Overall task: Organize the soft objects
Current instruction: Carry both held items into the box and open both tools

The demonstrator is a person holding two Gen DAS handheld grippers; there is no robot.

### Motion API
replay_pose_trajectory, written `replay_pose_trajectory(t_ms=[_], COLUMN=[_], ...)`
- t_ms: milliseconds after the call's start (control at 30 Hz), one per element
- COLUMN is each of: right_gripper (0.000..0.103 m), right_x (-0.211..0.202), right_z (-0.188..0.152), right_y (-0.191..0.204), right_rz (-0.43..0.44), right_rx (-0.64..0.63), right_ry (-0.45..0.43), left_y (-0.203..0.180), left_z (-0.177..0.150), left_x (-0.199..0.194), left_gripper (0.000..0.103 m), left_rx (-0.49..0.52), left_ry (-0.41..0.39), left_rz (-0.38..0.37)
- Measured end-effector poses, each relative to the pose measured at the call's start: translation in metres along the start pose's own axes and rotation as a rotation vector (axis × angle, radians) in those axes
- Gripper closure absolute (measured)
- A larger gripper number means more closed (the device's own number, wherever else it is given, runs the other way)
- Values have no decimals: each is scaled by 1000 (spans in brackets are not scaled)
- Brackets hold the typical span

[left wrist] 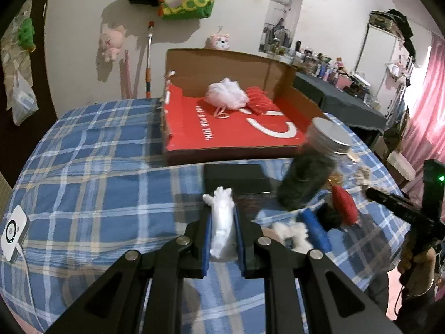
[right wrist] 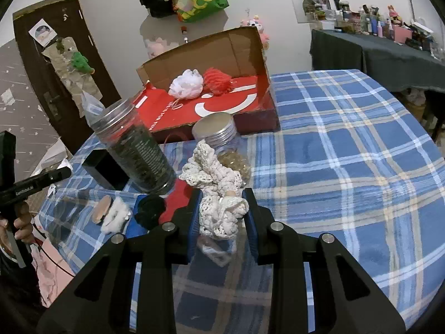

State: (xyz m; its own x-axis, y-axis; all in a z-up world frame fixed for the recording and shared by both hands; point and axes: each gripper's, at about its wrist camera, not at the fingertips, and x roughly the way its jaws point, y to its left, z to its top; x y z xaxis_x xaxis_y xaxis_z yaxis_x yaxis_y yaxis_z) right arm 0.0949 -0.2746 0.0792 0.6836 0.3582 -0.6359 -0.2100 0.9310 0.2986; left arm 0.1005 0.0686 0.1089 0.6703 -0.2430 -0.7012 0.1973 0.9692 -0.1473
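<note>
Left hand-held gripper (left wrist: 222,222) pinches white fluffy piece (left wrist: 221,224); right hand-held gripper (right wrist: 224,214) pinches crocheted lace (right wrist: 219,211).

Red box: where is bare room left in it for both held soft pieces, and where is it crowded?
The red box is bare along its front, on the white lettering. The white pouf and red pouf crowd its back wall. Jars and scattered soft bits clutter the cloth before it.

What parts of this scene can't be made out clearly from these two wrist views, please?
- Dark jar, left wrist view: motion-blurred, contents unreadable.
- Amber jar, right wrist view: the crocheted cloth covers its lower part.
- White item, left wrist view: pinched between the fingers, lower end hidden.
- Shelf bottles: too small.
</note>
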Motion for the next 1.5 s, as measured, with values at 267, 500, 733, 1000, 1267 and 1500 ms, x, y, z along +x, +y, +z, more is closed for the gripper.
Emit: replay_pose_trajectory(t_ms=[267, 500, 733, 1000, 1267, 1500], right_gripper=[75, 75, 75, 75, 75, 75], right_x=[2, 11, 23, 33, 38, 60], right_z=[11, 21, 36, 58, 86, 114], right_y=[-11, -27, -41, -39, -26, -4], right_rz=[-55, -118, -160, -152, -103, -67], right_rx=[5, 10, -9, -92, -185, -266], right_ry=[15, 48, 63, 51, 35, 60], left_y=[33, 42, 40, 37, 30, 21], left_z=[3, 12, 29, 46, 71, 100], left_x=[26, 49, 60, 66, 74, 96], left_gripper=[87, 87, 87, 87, 87, 86], left_rx=[-21, 30, 135, 217, 252, 242], left_ry=[62, 85, 28, -4, -12, 31], left_rz=[36, 40, 18, -34, -108, -93])
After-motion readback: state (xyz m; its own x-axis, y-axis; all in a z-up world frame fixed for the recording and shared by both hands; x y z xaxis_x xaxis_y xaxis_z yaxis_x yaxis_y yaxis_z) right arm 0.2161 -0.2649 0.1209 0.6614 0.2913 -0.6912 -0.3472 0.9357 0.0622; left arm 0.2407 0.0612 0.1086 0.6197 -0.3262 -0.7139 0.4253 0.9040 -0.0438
